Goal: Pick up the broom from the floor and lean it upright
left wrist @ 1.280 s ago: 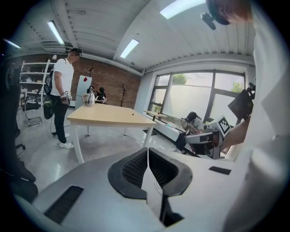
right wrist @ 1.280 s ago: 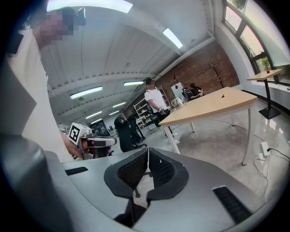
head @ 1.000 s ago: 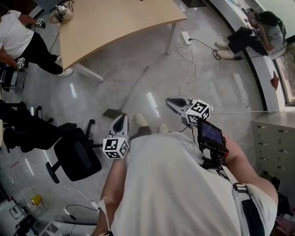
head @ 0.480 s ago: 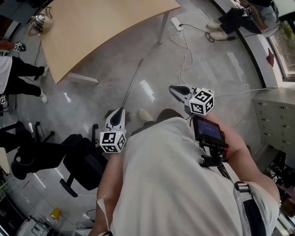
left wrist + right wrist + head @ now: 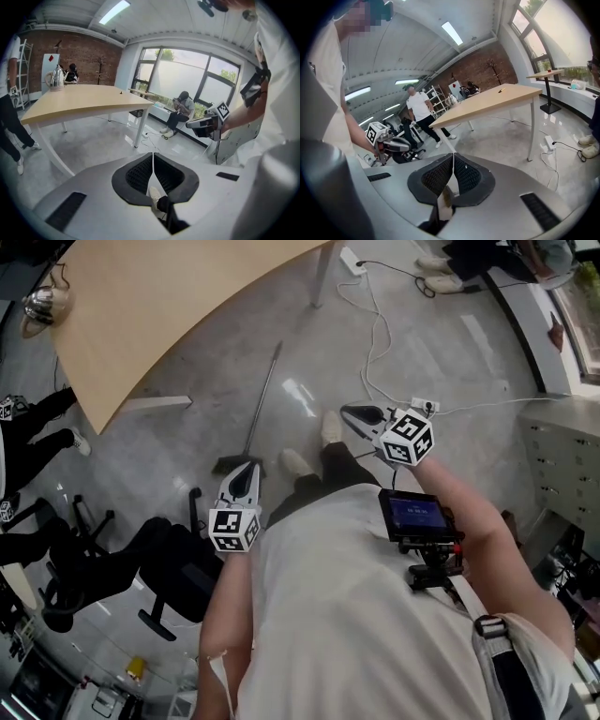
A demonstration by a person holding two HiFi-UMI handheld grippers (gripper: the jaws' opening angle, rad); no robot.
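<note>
The broom (image 5: 262, 395) lies flat on the grey floor, its thin handle running toward the table and its dark head (image 5: 238, 463) nearest me. My left gripper (image 5: 247, 468) is shut and empty, its tip just short of the broom head in the head view. My right gripper (image 5: 346, 411) is also shut and empty, off to the right of the handle, above my shoes (image 5: 330, 426). In the left gripper view the jaws (image 5: 153, 155) meet in a thin line; the right gripper view shows the same (image 5: 453, 155). Neither gripper view shows the broom clearly.
A light wooden table (image 5: 169, 306) with a kettle (image 5: 42, 304) stands beyond the broom. A black office chair (image 5: 178, 568) is close at my left. White cables (image 5: 375, 343) and a power strip (image 5: 352, 259) cross the floor. A drawer cabinet (image 5: 562, 456) stands at right. People stand at left.
Both grippers have sunk and moved forward toward the floor, still shut. The left gripper's tip has come close to the broom head. I have stepped nearer the broom.
</note>
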